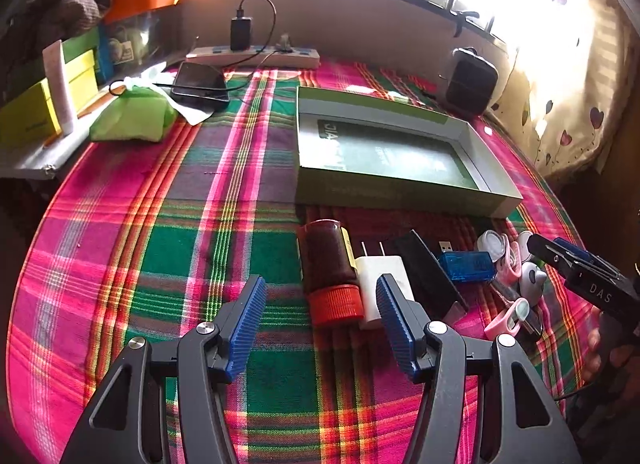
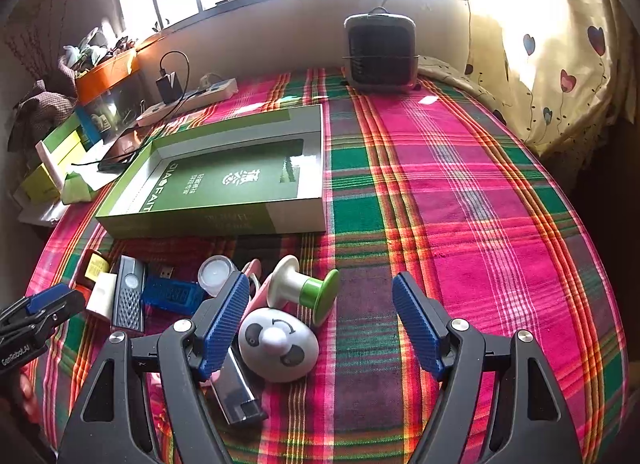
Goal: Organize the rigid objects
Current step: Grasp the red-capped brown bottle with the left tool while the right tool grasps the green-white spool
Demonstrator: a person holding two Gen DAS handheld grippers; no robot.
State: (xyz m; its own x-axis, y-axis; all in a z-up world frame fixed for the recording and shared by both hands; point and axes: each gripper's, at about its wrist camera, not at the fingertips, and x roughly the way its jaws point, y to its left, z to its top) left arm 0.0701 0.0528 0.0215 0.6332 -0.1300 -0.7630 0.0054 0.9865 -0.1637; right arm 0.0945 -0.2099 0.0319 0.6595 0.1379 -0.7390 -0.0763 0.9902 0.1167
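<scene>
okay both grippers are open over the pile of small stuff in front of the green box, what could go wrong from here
The items lie packed side by side, so the left gripper closing on the brown bottle with the red cap may nudge the white plug adapter. The round white panda-faced gadget could roll away from the right gripper.

Both wrist views look down toward the green box (image 1: 384,156) (image 2: 224,184) from near it, left and right, sharing it.

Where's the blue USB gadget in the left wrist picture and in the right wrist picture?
Left wrist view: blue USB gadget lies right of center, beyond the black bar.
Right wrist view: it lies lower left, near the white cap.
Shared landmark: green box behind it.
</scene>
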